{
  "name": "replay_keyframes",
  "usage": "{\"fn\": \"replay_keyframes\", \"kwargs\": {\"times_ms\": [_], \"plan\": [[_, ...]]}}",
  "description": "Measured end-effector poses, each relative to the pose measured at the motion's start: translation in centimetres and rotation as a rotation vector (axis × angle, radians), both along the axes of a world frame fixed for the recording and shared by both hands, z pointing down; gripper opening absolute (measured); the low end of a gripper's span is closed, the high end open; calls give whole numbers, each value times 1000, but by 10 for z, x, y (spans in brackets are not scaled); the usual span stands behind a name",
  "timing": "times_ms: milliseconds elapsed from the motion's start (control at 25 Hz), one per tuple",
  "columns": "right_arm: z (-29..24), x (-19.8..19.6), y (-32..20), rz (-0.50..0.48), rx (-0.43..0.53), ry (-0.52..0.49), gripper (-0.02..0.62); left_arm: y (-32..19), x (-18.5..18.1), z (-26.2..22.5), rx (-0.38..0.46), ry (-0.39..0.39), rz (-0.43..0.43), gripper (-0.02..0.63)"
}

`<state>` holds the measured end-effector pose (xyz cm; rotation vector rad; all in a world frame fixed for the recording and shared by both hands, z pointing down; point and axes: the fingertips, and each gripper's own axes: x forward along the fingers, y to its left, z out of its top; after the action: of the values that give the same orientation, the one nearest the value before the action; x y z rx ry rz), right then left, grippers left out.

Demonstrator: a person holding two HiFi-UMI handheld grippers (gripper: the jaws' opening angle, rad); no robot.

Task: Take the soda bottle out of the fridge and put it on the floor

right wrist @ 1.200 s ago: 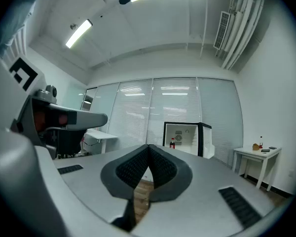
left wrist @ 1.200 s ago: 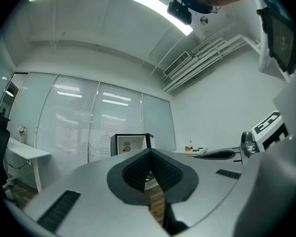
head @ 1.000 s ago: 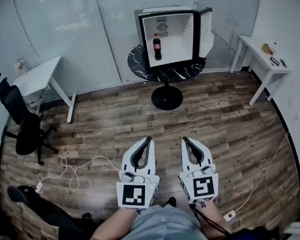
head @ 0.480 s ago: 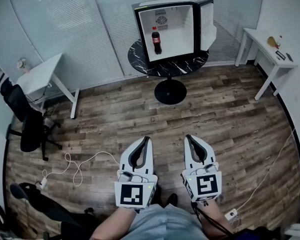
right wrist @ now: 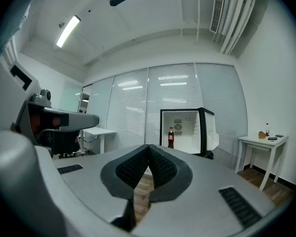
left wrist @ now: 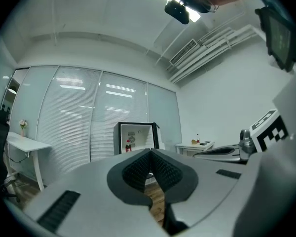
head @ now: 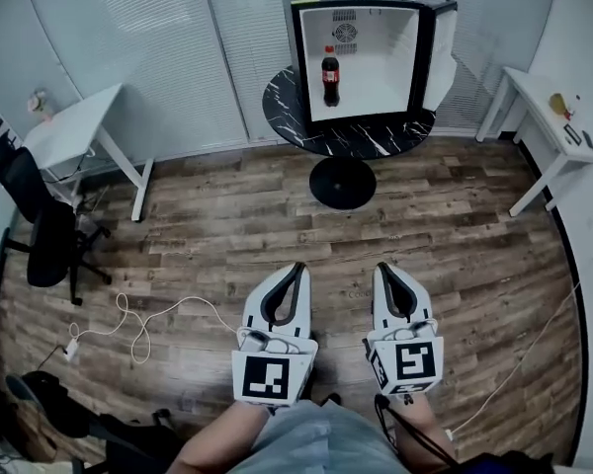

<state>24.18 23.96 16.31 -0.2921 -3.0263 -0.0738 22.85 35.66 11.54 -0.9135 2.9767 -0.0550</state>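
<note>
Wood-plank floor (head: 227, 225) fills most of the head view, with a wall of glass and blinds (head: 178, 57) at its far edge. A round black table (head: 376, 138) stands before that wall and carries a small fridge (head: 381, 67) whose door hangs open to the right. A white desk (head: 74, 131) sits at the left beside a black office chair (head: 44, 240), and a second white desk (head: 544, 131) sits at the right. A white cable (head: 138, 324) lies looped on the planks.

The left gripper (head: 298, 268) and right gripper (head: 382, 267) are held out level and side by side in front of the person, both pointing toward the fridge and well short of it. Each has its jaws pressed together with nothing between them. The soda bottle (head: 330, 75) stands upright inside the fridge, at the left of the compartment.

Compared with a second ago, the fridge sits further right in the head view and looks a little larger. Both grippers have come forward over the floor, their jaws unchanged.
</note>
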Motion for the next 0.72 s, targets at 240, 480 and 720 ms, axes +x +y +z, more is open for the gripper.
{"fn": "replay_keyframes", "kwargs": {"times_ms": [240,480,720], "plan": [[-18,-96,3,21,4,-28,14,3,-93,-16,22,-33,34,17],[-36,-172,4,48,-3,-65,14,4,-169,-32,43,-67,71,17],[-32,-215,2,78,11,-62,14,-1,-219,-22,54,-48,109,17]]}}
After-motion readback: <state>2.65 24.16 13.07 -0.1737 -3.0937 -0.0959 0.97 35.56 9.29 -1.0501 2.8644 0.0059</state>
